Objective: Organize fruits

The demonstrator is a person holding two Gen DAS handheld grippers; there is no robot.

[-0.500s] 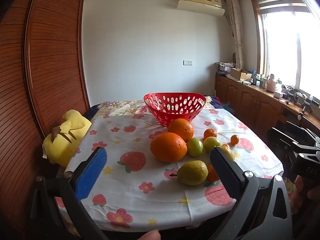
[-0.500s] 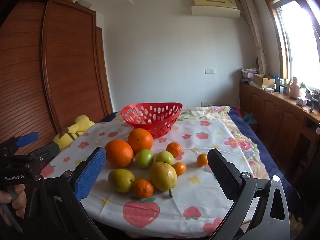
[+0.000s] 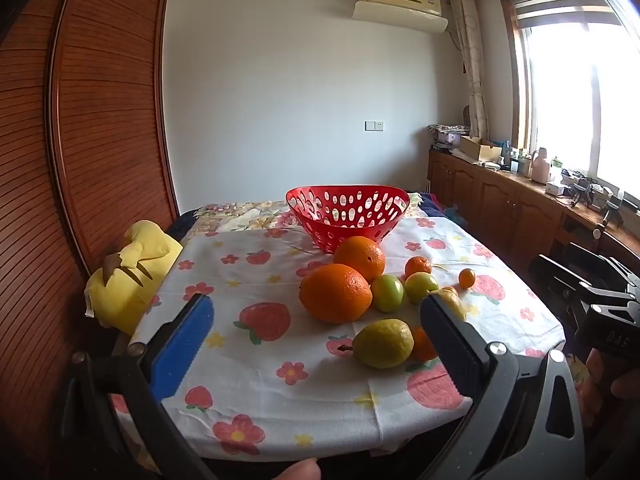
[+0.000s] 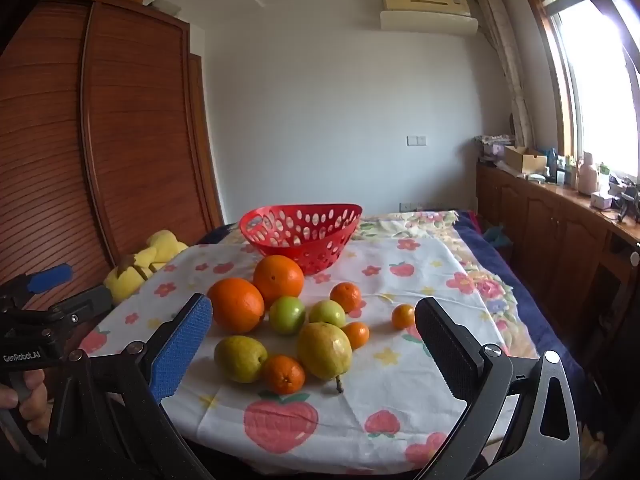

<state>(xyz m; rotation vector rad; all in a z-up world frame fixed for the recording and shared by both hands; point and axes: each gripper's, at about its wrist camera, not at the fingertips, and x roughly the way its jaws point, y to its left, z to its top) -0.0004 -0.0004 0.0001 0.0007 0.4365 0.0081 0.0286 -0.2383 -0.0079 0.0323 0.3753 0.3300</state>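
A red perforated basket stands empty at the far side of the fruit. In front of it lie two big oranges, two green fruits, two yellow-green pears and several small mandarins. My left gripper hangs wide open before the table's near edge, short of the fruit, nothing between its fingers. My right gripper is also wide open near the front edge, framing the fruit pile without touching it.
The table wears a white cloth printed with strawberries. A yellow plush toy sits at its left edge by a wooden slatted wardrobe. A wooden sideboard with clutter runs under the window on the right.
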